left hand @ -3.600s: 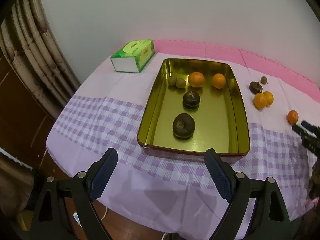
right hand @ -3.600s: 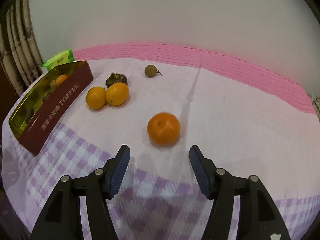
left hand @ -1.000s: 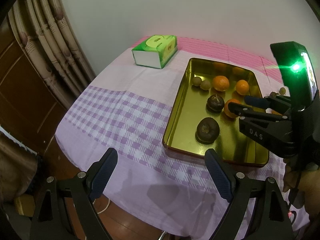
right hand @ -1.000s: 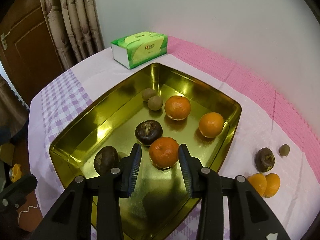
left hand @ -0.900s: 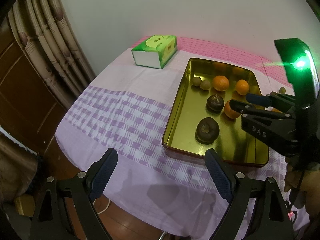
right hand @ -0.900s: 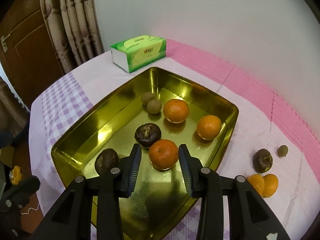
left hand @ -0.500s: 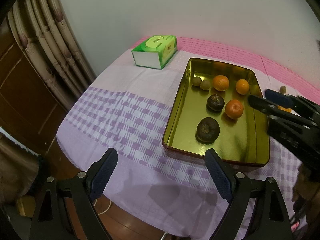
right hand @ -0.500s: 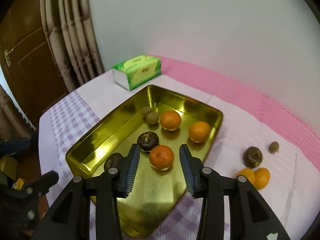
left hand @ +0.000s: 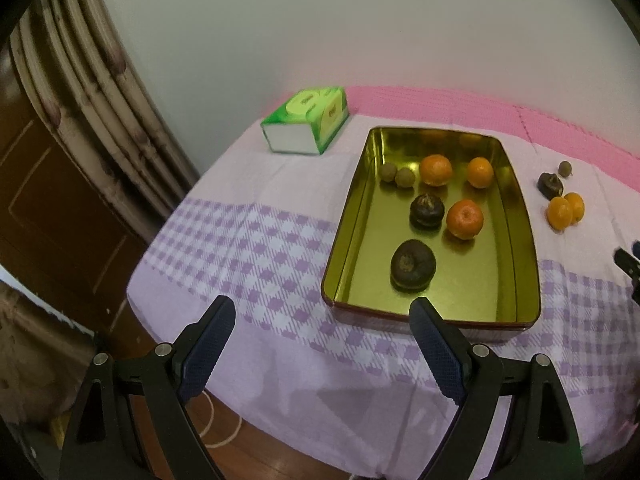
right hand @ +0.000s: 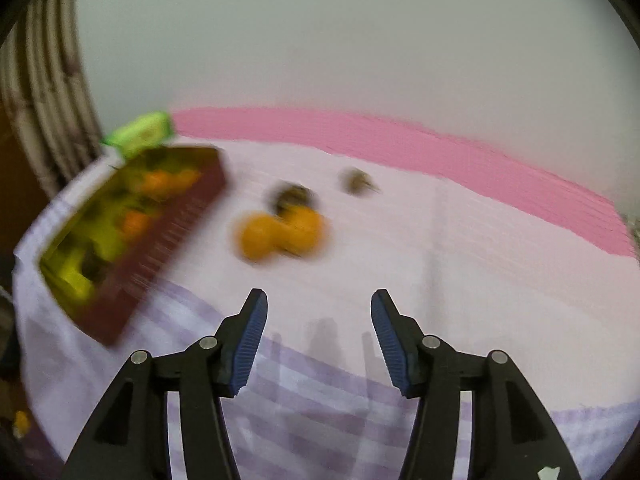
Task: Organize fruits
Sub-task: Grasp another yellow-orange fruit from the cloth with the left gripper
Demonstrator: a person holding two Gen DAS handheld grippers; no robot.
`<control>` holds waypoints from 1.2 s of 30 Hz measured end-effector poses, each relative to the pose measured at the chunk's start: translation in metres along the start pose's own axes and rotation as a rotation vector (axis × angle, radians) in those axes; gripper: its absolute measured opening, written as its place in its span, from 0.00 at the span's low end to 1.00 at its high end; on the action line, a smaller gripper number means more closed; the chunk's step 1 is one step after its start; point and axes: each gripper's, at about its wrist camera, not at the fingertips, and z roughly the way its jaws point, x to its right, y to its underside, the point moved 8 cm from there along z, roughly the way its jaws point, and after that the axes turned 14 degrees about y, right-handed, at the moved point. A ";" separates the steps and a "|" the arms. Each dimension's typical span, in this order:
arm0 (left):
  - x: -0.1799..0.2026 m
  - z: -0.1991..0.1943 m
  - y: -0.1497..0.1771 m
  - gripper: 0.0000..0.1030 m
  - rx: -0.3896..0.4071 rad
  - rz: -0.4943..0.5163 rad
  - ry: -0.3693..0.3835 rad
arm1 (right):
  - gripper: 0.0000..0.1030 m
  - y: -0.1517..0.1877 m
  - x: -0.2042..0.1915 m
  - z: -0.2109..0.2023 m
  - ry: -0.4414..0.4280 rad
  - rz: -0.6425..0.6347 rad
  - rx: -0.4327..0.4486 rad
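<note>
A gold tin tray [left hand: 366,252] holds three oranges, the nearest one [left hand: 465,219] beside a dark fruit [left hand: 427,211], plus another dark fruit [left hand: 413,265] and two small brown fruits. Right of the tray, on the cloth, lie two oranges [left hand: 560,213], a dark fruit [left hand: 551,184] and a small brown fruit [left hand: 565,168]. My left gripper [left hand: 322,336] hangs open over the table's front edge with nothing in it. My right gripper [right hand: 318,308] is opening, nothing between its fingers, pointing at the two loose oranges [right hand: 280,232]. The right wrist view is blurred.
A green tissue box [left hand: 306,124] stands at the back left of the table. A pink mat [left hand: 440,100] runs along the wall. Curtains and a brown door are at the left. The tray's red wall [right hand: 168,240] is left of my right gripper.
My right gripper let go of the orange inside the tray, drew back and swung right toward the loose fruit, its jaws widening. My left gripper stayed put.
</note>
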 end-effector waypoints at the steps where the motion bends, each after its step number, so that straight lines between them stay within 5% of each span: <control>1: 0.003 -0.002 -0.002 0.86 0.014 0.018 0.003 | 0.51 0.007 0.014 0.004 0.029 0.006 -0.012; 5: 0.021 -0.010 -0.007 0.86 0.050 0.101 0.027 | 0.52 0.029 0.059 0.021 0.100 0.046 -0.062; 8: 0.046 -0.019 -0.011 0.86 0.071 0.177 0.114 | 0.53 0.042 0.088 0.033 0.131 0.080 -0.092; 14: 0.128 -0.037 -0.028 0.86 0.088 0.426 0.364 | 0.58 0.045 0.115 0.041 0.120 0.149 -0.098; 17: 0.177 -0.033 -0.035 0.86 0.023 0.570 0.560 | 0.62 0.046 0.113 0.045 0.103 0.151 -0.102; 20: 0.209 -0.020 -0.041 0.86 -0.028 0.679 0.676 | 0.64 0.044 0.109 0.045 0.084 0.153 -0.093; 25: 0.249 0.025 -0.050 0.84 -0.172 0.781 0.742 | 0.68 0.047 0.115 0.042 0.051 0.193 -0.091; 28: 0.259 0.052 -0.060 0.73 -0.239 0.765 0.779 | 0.69 0.047 0.115 0.042 0.045 0.197 -0.089; 30: 0.264 0.070 -0.062 0.63 -0.268 0.766 0.770 | 0.70 0.047 0.114 0.042 0.042 0.192 -0.089; 36: 0.267 0.105 -0.068 0.61 -0.307 0.788 0.732 | 0.73 0.048 0.117 0.040 0.028 0.194 -0.089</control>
